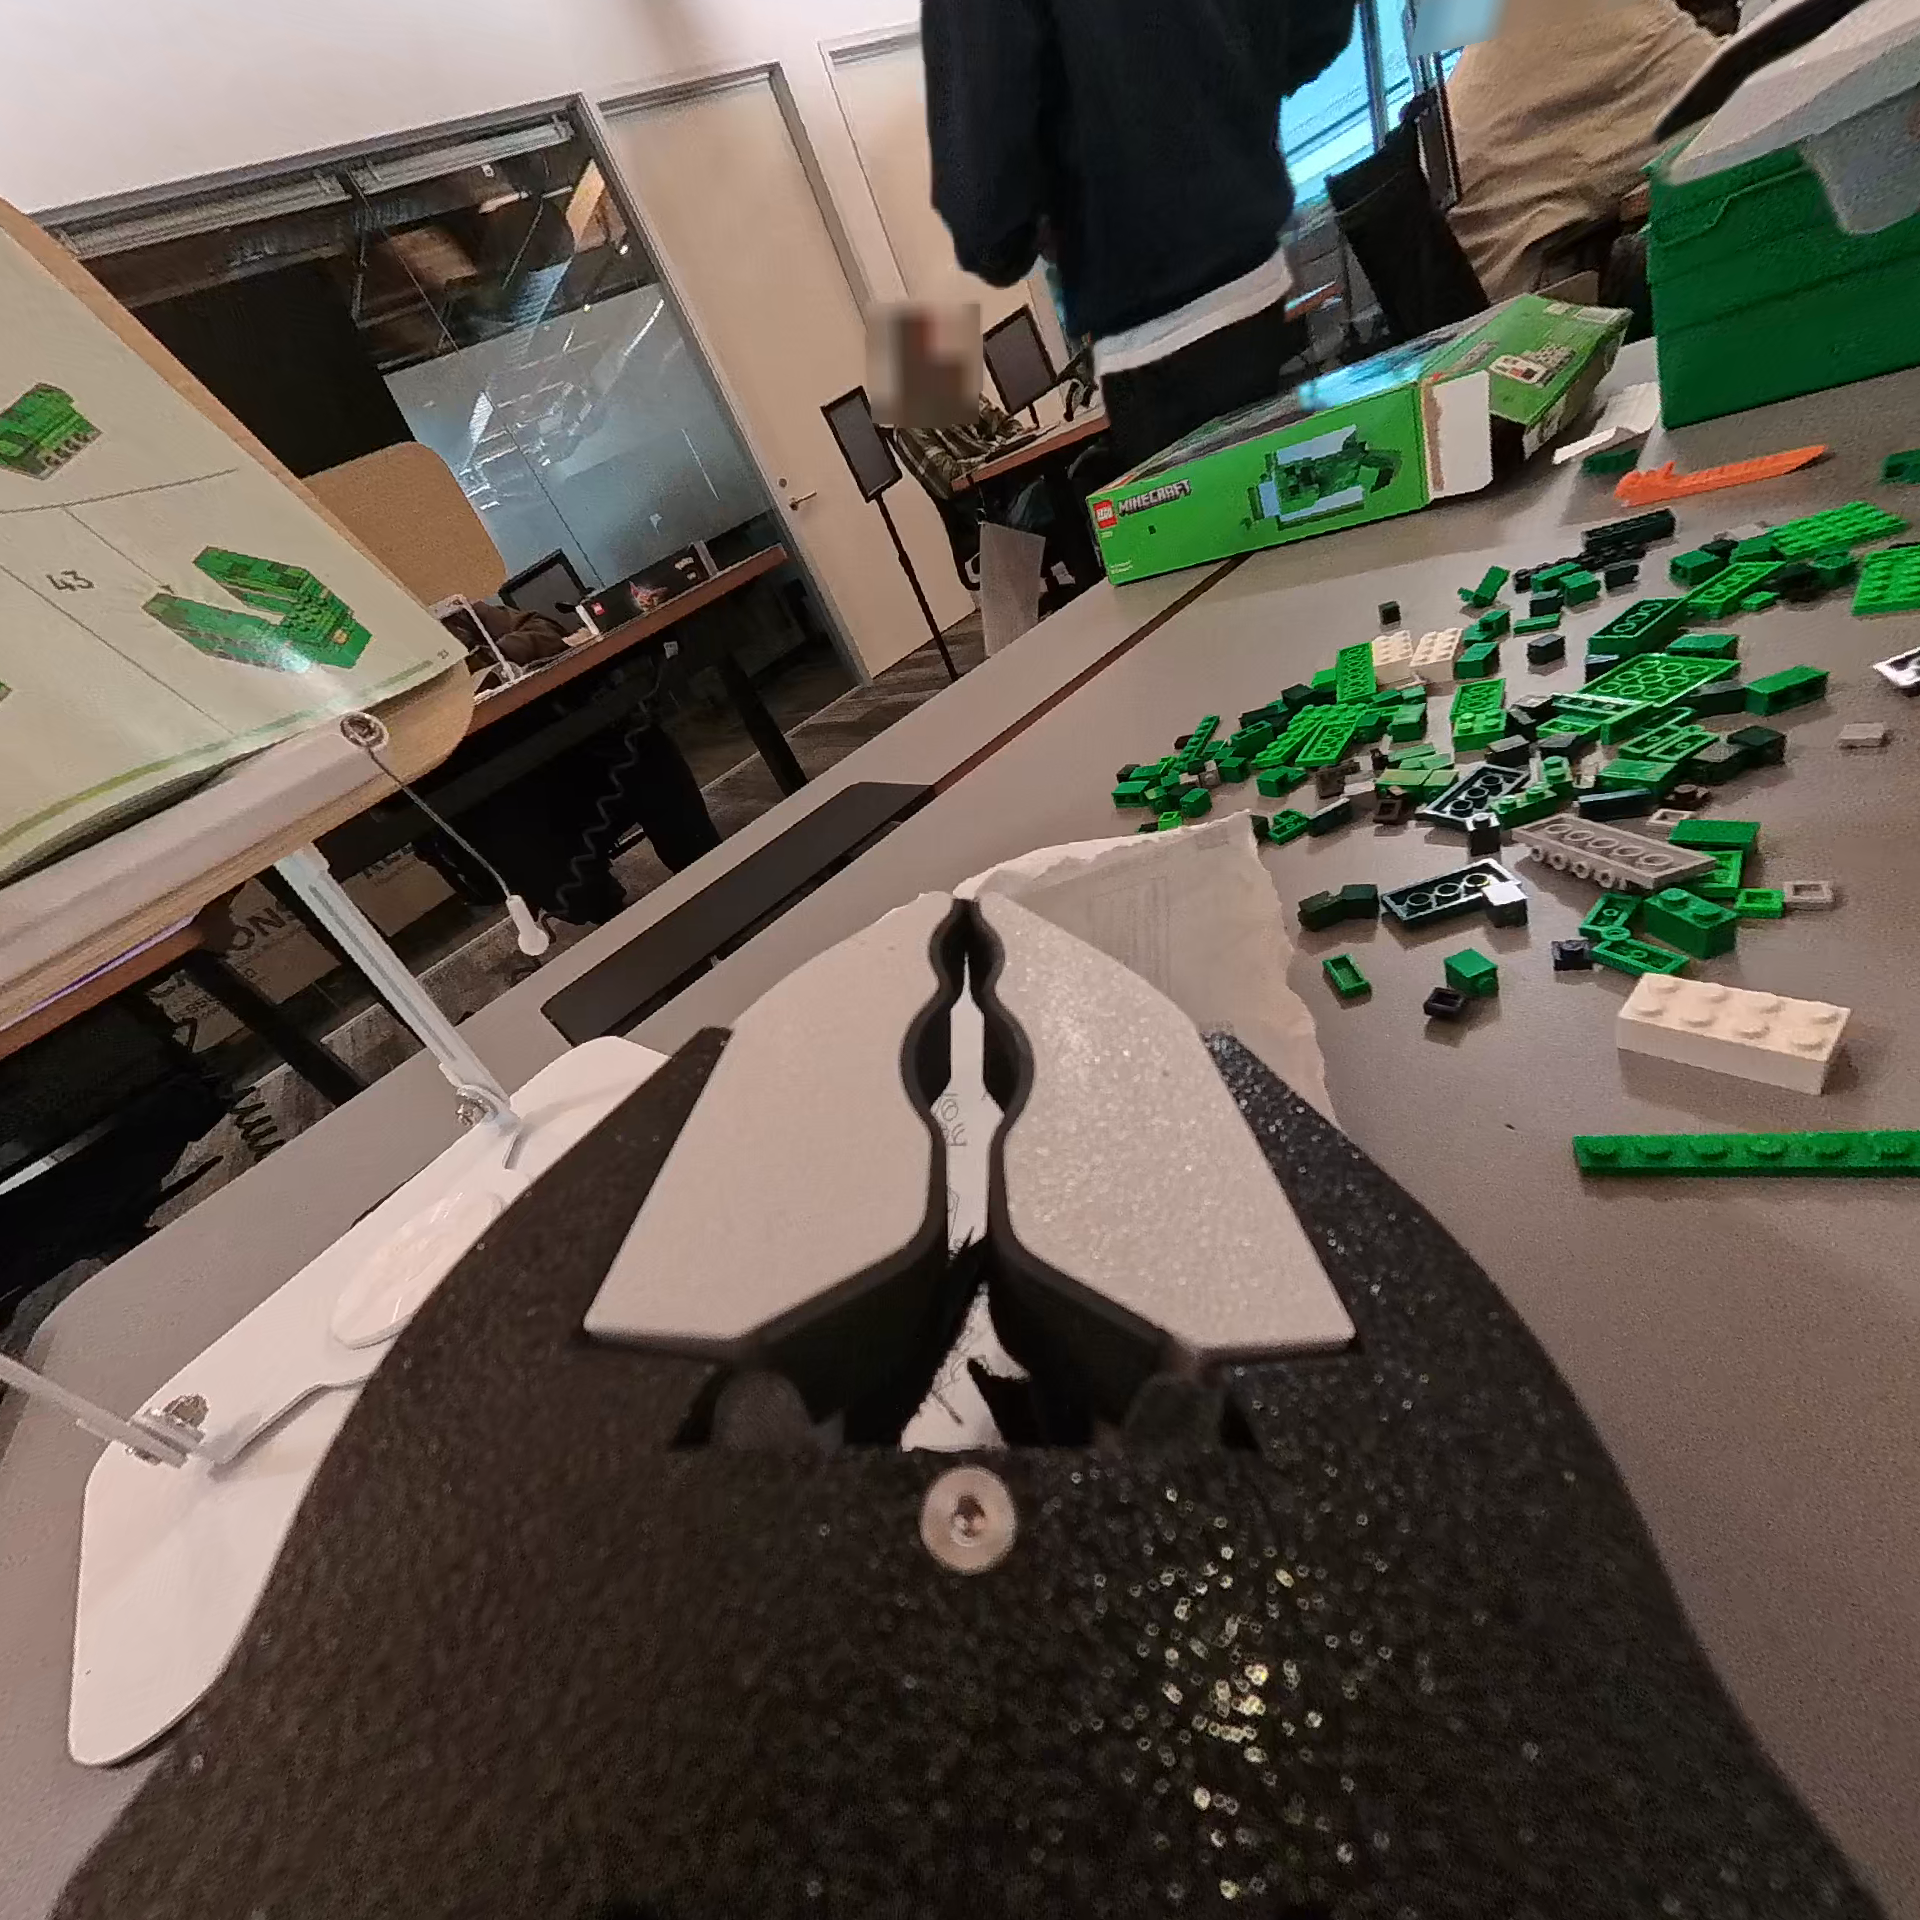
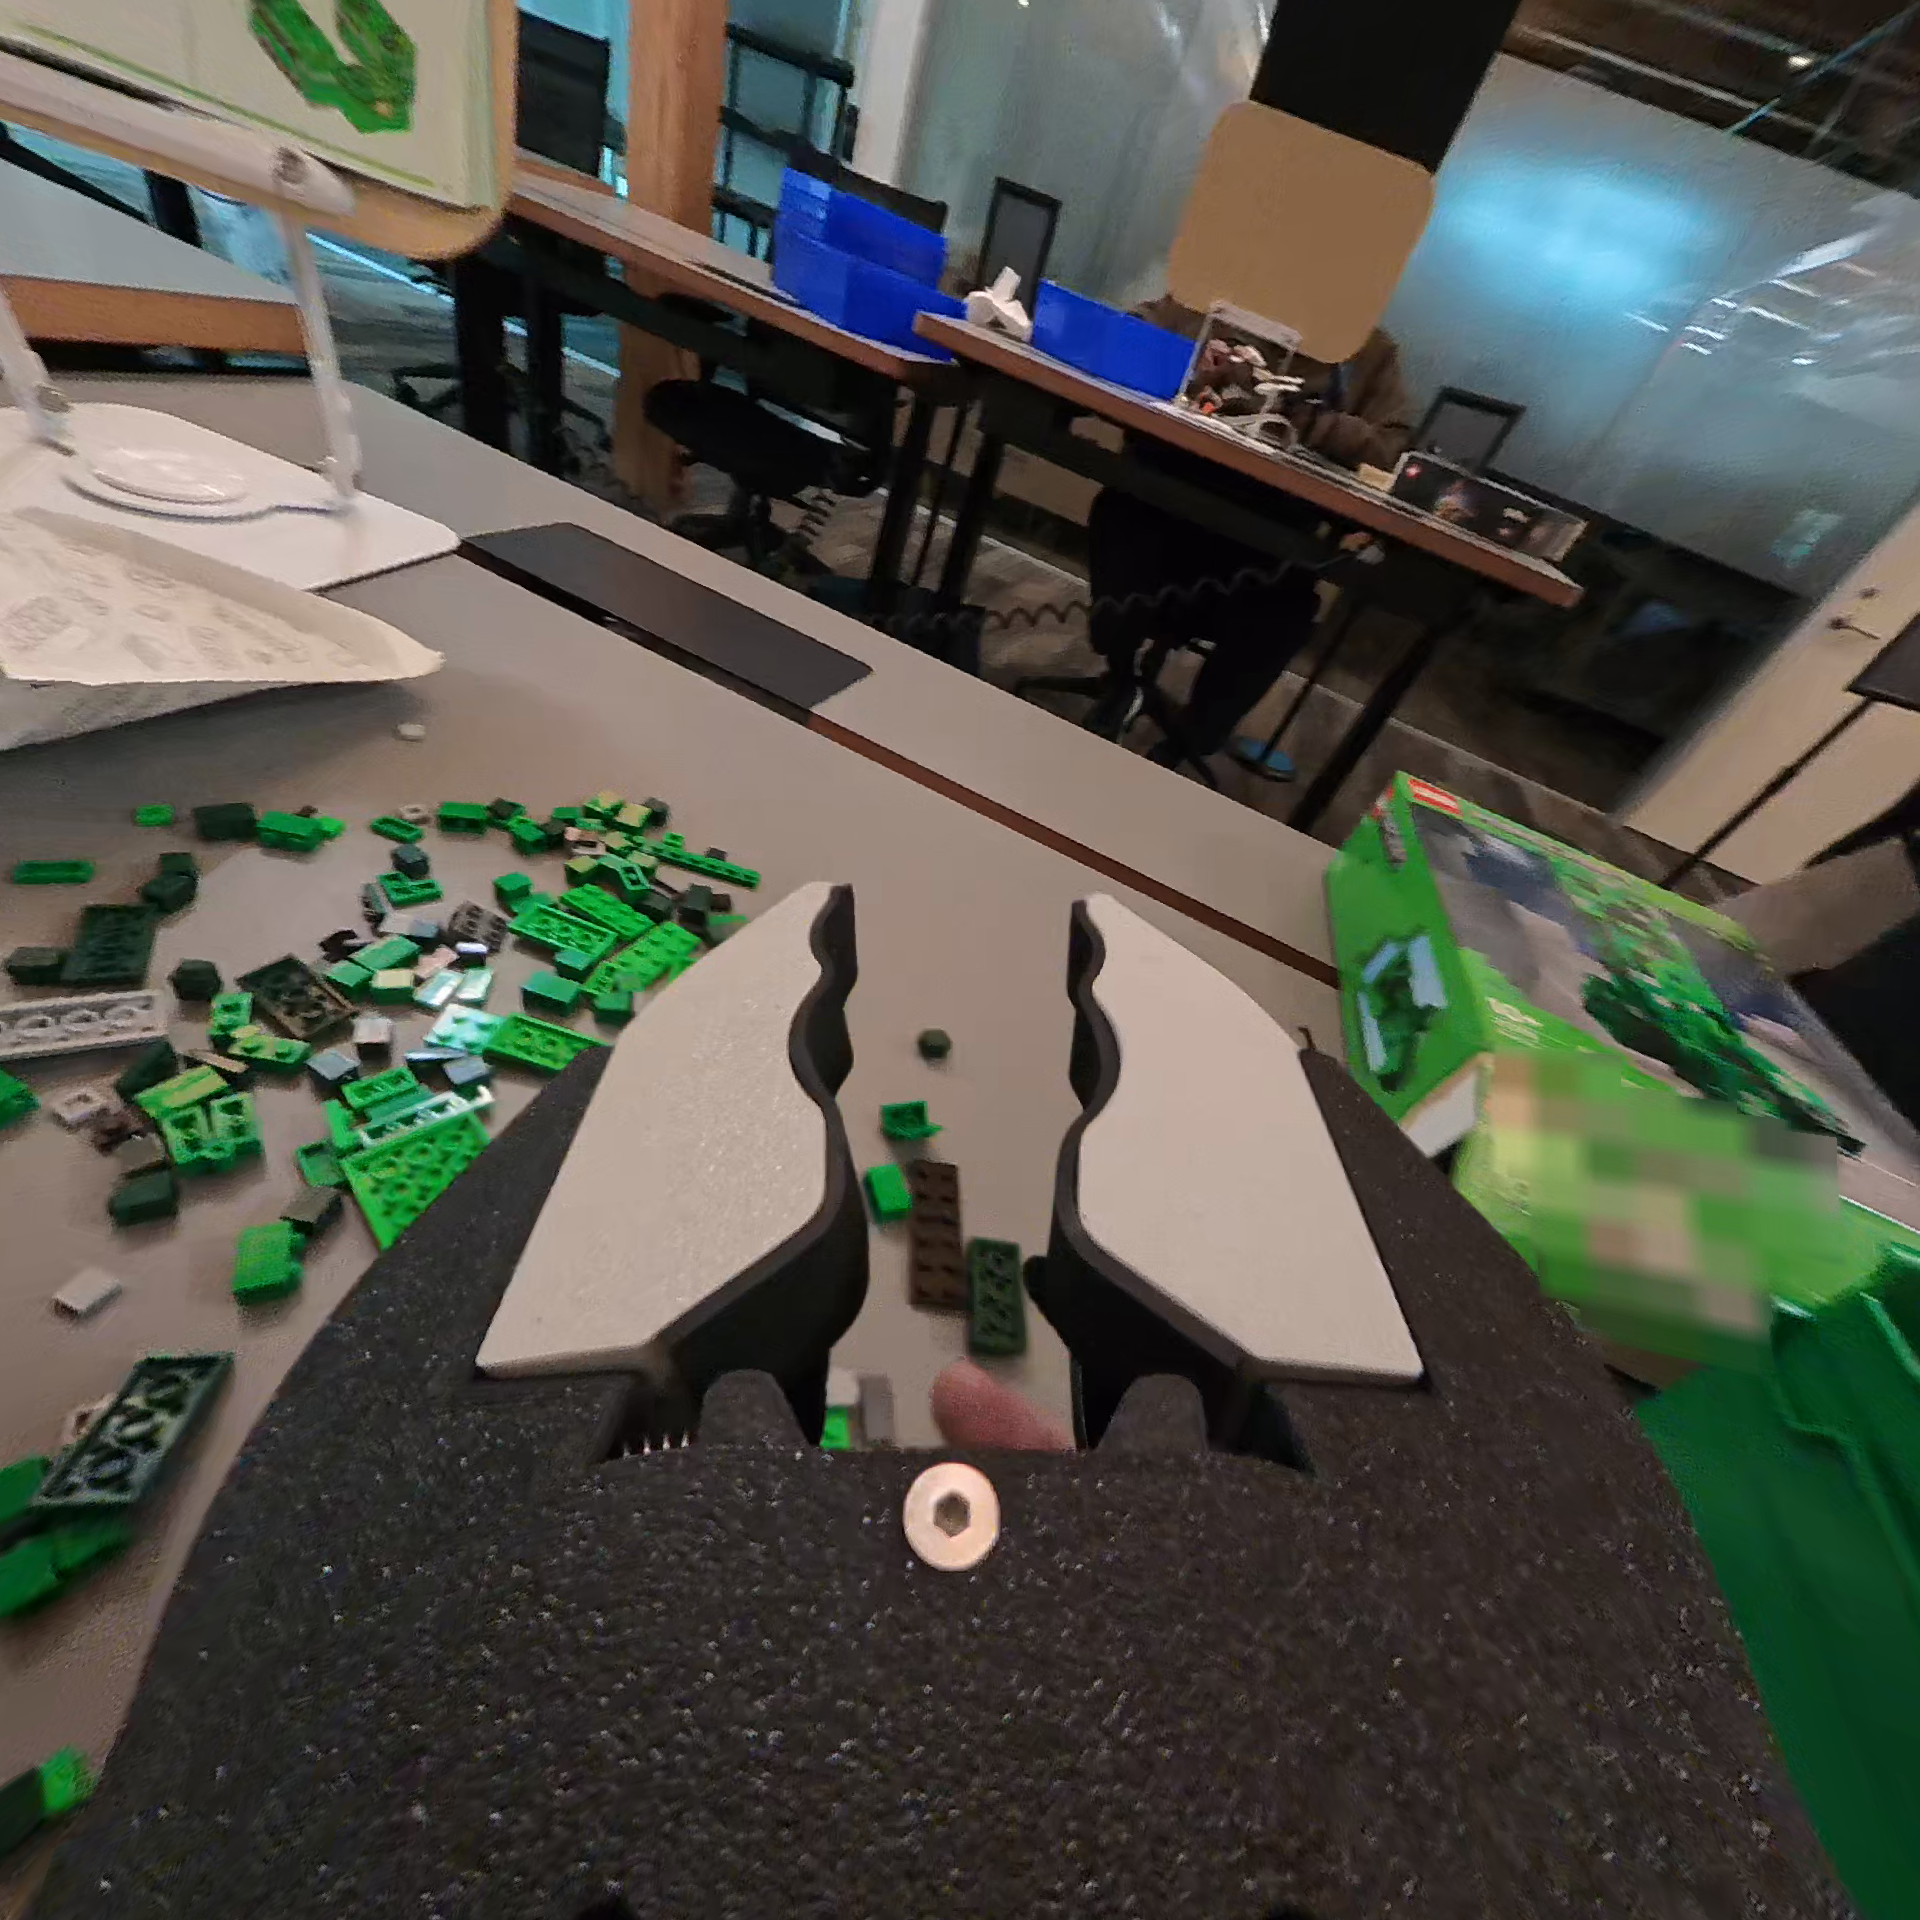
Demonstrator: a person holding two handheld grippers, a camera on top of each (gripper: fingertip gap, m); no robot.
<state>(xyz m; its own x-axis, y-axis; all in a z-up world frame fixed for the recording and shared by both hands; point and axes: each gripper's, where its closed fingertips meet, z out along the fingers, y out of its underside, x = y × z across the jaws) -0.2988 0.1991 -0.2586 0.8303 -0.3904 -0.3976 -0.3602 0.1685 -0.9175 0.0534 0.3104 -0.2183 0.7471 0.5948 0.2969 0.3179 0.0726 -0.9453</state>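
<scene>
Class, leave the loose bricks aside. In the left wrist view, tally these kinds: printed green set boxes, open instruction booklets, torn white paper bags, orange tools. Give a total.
printed green set box: 1
open instruction booklet: 1
torn white paper bag: 1
orange tool: 1
Total: 4

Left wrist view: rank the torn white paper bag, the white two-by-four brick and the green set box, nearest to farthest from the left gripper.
1. Torn white paper bag, just beyond the left gripper tips.
2. White two-by-four brick, off to the right.
3. Green set box, far back by the table edge.
</scene>
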